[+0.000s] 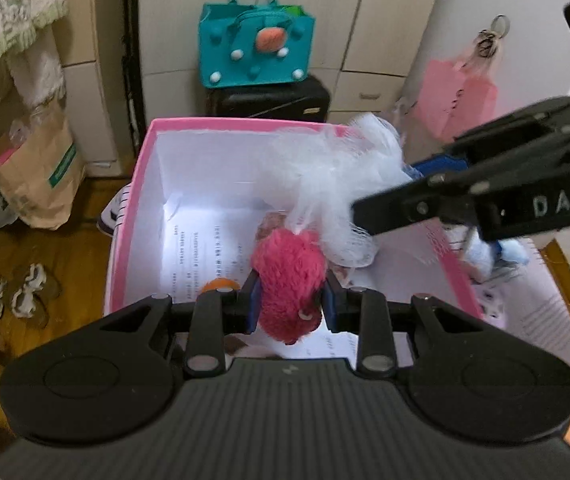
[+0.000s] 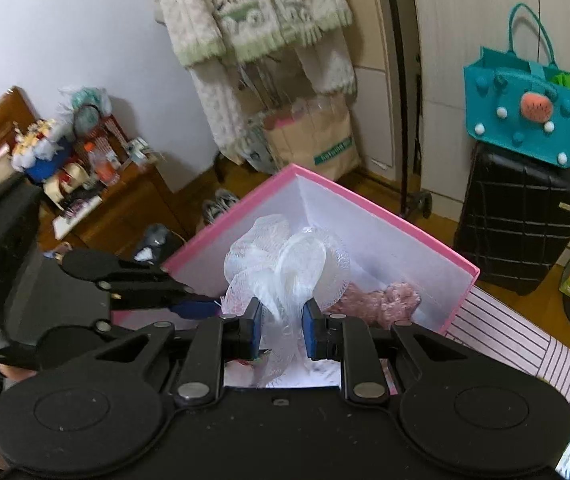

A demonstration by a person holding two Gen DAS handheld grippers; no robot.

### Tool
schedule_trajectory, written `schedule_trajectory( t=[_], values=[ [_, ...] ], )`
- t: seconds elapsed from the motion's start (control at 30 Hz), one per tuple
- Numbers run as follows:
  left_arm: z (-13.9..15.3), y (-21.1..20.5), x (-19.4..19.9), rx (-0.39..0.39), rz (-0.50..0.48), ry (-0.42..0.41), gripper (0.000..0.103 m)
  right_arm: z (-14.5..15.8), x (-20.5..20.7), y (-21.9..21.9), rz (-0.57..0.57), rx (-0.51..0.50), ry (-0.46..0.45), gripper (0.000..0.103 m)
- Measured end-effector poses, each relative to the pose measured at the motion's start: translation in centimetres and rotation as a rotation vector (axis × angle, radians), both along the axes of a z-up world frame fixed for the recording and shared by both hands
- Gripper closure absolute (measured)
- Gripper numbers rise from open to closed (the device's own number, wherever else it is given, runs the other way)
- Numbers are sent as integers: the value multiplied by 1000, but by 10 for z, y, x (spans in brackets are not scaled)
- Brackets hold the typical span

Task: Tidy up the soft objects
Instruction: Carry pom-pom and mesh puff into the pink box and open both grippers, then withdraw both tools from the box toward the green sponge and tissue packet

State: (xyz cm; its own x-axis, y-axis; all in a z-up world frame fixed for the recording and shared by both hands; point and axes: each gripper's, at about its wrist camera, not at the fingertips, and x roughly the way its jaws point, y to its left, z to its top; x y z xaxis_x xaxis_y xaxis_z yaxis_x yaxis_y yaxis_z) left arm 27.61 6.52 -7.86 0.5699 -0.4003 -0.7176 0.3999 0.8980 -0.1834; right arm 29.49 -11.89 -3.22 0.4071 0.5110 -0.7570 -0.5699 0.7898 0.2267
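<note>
Pink box [image 1: 131,216], open-topped, white inside, printed paper sheets lining its floor; it sits on a pink-striped surface [image 2: 525,344] and is the largest item in both views. Black suitcase [image 2: 525,216], upright on the wooden floor beyond the box, carrying a teal felt bag [image 2: 525,120] with pompoms. Brown paper bag [image 1: 41,176], standing against the wall under hanging cream knitwear. White mesh pouf [image 2: 285,264], bunched netting, gripped between the blue pads of the right tongs [image 2: 282,330], which are clenched on it; held above the box's opening, near the right-hand wall in the left wrist view. Red plush toy [image 1: 289,280], fuzzy, pinched in the clenched left tongs [image 1: 292,302], held over the box's near side above the paper lining. Pinkish-brown plush [image 2: 377,300], lying inside the box on its floor. Orange item [image 1: 219,283], partly hidden behind the left tongs, identity unclear
</note>
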Motion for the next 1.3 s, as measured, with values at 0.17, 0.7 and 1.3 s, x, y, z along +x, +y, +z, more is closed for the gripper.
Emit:
schedule_trajectory(
  t=[0.17, 0.7, 1.3],
  values=[
    [4, 8, 18, 36, 58, -16, 74, -13, 5, -7, 2, -33, 8, 79],
    [-16, -12, 68, 68, 34, 66, 73, -54, -22, 41, 289, -333, -19, 74],
    [40, -5, 9, 80, -58, -88, 37, -3, -72, 3, 96, -181, -182, 47]
  ],
)
